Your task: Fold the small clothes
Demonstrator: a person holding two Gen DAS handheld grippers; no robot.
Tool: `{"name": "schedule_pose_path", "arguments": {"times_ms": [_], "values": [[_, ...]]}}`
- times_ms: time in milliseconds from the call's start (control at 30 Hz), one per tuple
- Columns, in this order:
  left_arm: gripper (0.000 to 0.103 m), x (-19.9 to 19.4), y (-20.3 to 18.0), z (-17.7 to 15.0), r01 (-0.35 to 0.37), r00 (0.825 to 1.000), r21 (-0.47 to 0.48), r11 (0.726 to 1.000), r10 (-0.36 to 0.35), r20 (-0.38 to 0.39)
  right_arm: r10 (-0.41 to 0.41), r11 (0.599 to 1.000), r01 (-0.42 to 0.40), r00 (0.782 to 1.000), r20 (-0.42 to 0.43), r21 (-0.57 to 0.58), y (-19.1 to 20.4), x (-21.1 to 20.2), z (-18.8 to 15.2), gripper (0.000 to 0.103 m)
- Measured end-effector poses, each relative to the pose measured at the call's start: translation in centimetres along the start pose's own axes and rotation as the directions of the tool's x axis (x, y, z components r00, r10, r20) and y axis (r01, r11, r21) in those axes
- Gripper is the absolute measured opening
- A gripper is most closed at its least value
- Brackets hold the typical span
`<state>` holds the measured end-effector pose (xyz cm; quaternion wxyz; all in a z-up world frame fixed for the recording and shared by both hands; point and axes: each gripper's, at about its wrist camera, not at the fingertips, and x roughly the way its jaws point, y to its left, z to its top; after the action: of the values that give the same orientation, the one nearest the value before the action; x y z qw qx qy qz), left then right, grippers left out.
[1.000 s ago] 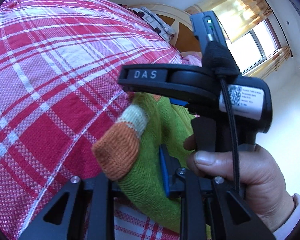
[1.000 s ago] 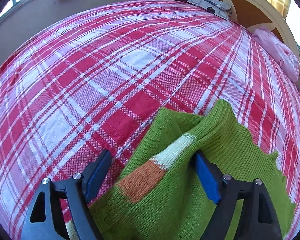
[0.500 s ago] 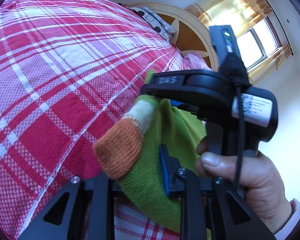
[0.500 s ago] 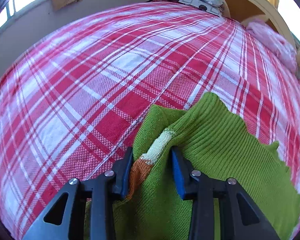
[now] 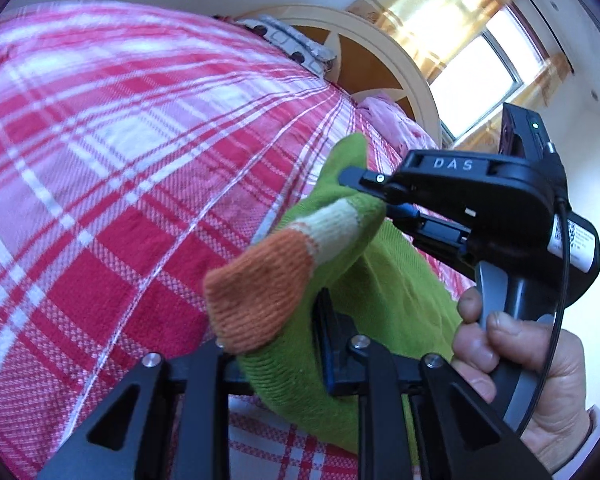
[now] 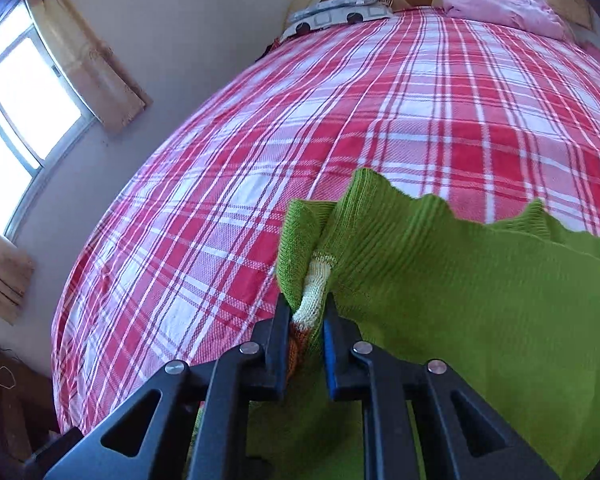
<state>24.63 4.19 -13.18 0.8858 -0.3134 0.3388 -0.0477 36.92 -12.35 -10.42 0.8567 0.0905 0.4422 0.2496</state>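
Note:
A green knitted sweater (image 5: 384, 280) with a white and orange sleeve cuff (image 5: 260, 284) hangs between both grippers above the bed. My left gripper (image 5: 272, 340) pinches a bunched fold of the sweater near the cuff, its jaws still closing a little. My right gripper (image 5: 374, 196), held by a hand (image 5: 532, 364), clamps the sleeve higher up. In the right wrist view the right gripper (image 6: 306, 320) is closing on the white band of the sleeve (image 6: 314, 292), pads pressing on it, while the green sweater body (image 6: 460, 300) spreads to the right.
A red, white and pink plaid bed sheet (image 6: 340, 120) lies under everything. At the bed's head are a cream headboard (image 5: 380, 40), a pink bundle (image 6: 500, 4) and a grey patterned cloth (image 6: 340, 12). Curtained windows (image 6: 24, 108) flank the bed; dark furniture (image 6: 16, 408) stands low left.
The right gripper went from wide open around the sleeve to shut on it, then rolled and rose, drawing the sleeve up. The left gripper kept its hold and barely moved.

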Motion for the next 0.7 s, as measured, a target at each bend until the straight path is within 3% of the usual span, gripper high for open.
{"name": "schedule_pose_path", "arguments": {"times_ms": [233,500,700], "values": [[0.019,-1.4,-3.3,-0.5,-0.086,0.995,0.196,0.977,0.073,0.075,0.032,0.999,-0.034,0.999,0.036,0.031,-1.5,-1.9,-0.1,0.014],[0.016,-2.4,-7.4,-2.0,-0.151,0.984,0.428,0.891,0.093,0.154,0.047,0.995,-0.054,0.995,0.093,0.078,-4.5,-4.8,-0.4,0.013],[0.016,-2.4,-9.9,-3.1,-0.074,0.994,0.515,0.854,0.021,0.107,0.029,0.993,-0.042,0.992,0.124,0.108,-7.1,-6.9,-1.3,0.013]]}}
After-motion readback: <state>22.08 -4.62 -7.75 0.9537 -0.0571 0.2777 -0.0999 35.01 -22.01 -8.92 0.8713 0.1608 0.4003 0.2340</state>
